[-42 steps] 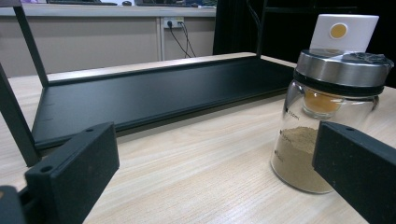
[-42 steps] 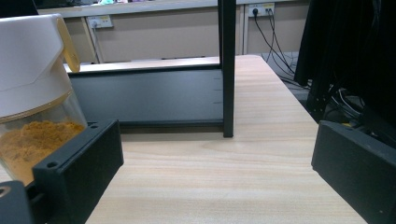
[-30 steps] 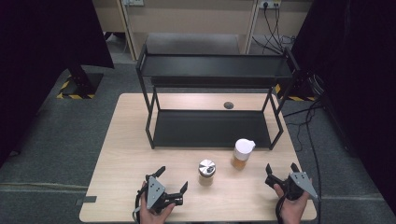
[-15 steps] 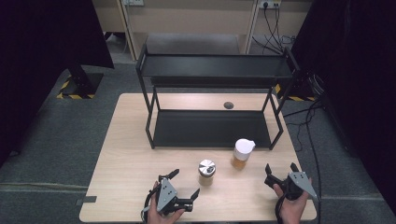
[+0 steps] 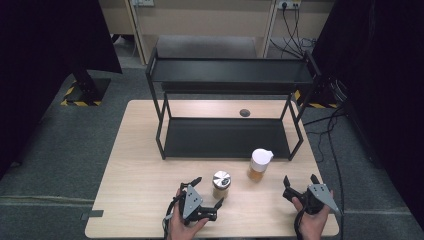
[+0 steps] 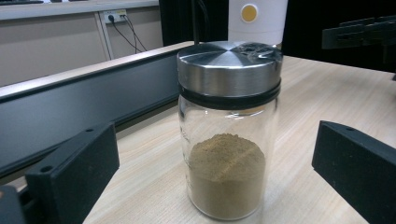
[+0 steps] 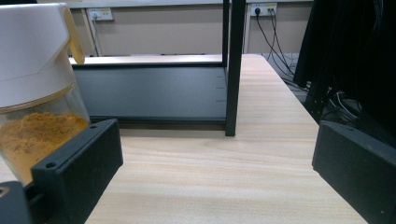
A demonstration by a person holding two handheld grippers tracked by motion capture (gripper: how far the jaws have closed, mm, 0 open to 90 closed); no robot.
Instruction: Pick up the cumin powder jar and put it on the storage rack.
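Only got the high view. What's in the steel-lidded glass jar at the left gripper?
Observer: The glass jar with the brushed steel lid holds brown powder, filling roughly its lower half.
Operator: Jaws on it yet?
Observer: No. The left gripper is open, and its own view shows a gap between the jar and each jaw.
Operator: Right side?
Observer: The right gripper is open too. In its view the white-capped jar of orange powder stands behind one jaw, not between them.
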